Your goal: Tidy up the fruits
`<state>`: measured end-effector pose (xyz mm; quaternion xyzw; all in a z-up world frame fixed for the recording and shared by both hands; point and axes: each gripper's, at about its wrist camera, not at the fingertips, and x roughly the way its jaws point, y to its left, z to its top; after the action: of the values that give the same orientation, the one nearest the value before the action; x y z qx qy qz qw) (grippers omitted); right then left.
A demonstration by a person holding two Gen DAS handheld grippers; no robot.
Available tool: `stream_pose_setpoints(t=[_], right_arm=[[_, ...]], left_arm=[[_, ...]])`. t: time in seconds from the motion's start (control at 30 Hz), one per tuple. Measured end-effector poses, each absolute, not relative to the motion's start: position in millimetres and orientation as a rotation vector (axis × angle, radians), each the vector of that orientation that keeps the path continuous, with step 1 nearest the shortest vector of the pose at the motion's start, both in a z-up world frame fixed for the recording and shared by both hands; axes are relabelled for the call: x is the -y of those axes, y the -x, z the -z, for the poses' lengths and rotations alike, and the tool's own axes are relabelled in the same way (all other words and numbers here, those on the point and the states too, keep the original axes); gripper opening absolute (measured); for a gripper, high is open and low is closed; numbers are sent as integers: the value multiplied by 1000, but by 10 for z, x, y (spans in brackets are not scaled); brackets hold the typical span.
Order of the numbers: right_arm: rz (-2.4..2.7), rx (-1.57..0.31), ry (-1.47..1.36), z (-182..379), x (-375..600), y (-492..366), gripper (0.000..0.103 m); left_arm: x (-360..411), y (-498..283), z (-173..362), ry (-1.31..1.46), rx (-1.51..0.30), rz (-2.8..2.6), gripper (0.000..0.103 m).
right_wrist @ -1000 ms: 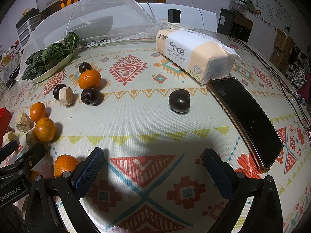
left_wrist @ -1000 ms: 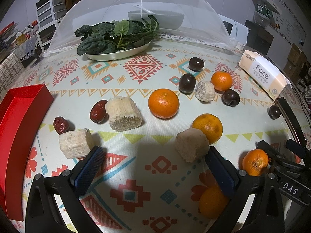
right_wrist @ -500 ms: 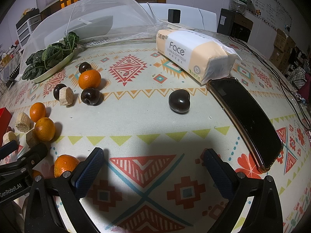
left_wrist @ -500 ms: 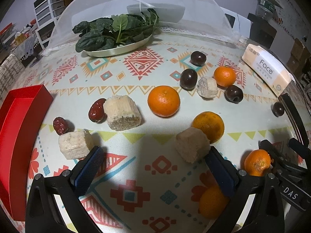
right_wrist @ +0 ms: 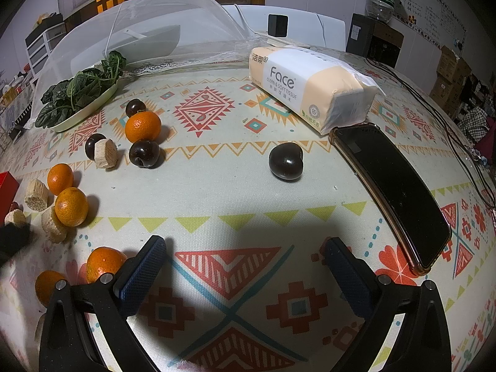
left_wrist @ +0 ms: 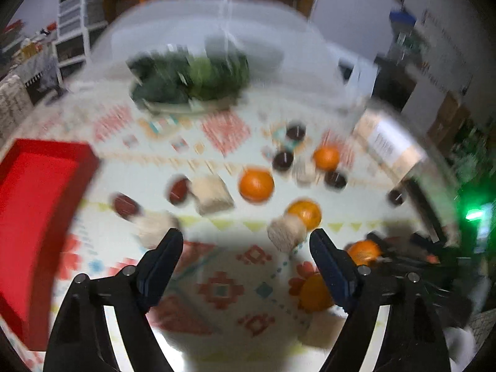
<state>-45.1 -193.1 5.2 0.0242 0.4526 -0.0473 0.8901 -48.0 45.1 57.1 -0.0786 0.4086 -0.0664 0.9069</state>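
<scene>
Patterned tablecloth [right_wrist: 217, 204] carries loose oranges [right_wrist: 143, 126] and dark plums [right_wrist: 285, 161] toward its left edge near the red tray [left_wrist: 34, 204], so my left gripper [left_wrist: 245, 257], jaws just narrowing on nothing, hovers there while my right gripper [right_wrist: 245, 266] waits wide and empty.

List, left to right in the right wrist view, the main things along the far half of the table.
Plate of leafy greens → small dark plum → lone dark plum → Face tissue pack → black phone.
</scene>
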Motion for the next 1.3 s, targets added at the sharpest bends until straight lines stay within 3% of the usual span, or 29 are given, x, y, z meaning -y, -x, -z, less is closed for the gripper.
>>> stream_pose_setpoints(t=[0.4, 0.5, 0.6, 0.63, 0.7, 0.87, 1.07, 1.2, 1.3], right_arm=[[-8, -927, -144, -106, 2065, 524, 103], [-7, -954, -229, -142, 2148, 562, 103], [-13, -1035, -83, -110, 1921, 556, 103], [-11, -1029, -83, -114, 1896, 591, 101], [-23, -983, -129, -209, 1906, 713, 79], [-65, -742, -227, -934, 1968, 1323, 76], [-27, -500, -136, -2221, 2084, 1997, 77], [-77, -338, -313, -2925, 2486, 2367, 80], [-84, -321, -348, -3251, 2654, 2543, 82]], left_arm=[[-1528, 1779, -2028, 101, -384, -11, 84], [-1695, 2028, -2279, 118, -328, -4, 84], [-1818, 2217, -2493, 144, -301, 22, 84], [-1848, 2267, -2551, 152, -293, 32, 84], [-1901, 2395, -2657, 163, -280, 47, 84], [-2054, 2647, -3031, 235, -258, 140, 84], [-2121, 2764, -3637, 151, -208, 149, 84], [-2190, 2938, -3954, 186, -138, 154, 84], [-2261, 3013, -4195, 175, -126, 143, 84]])
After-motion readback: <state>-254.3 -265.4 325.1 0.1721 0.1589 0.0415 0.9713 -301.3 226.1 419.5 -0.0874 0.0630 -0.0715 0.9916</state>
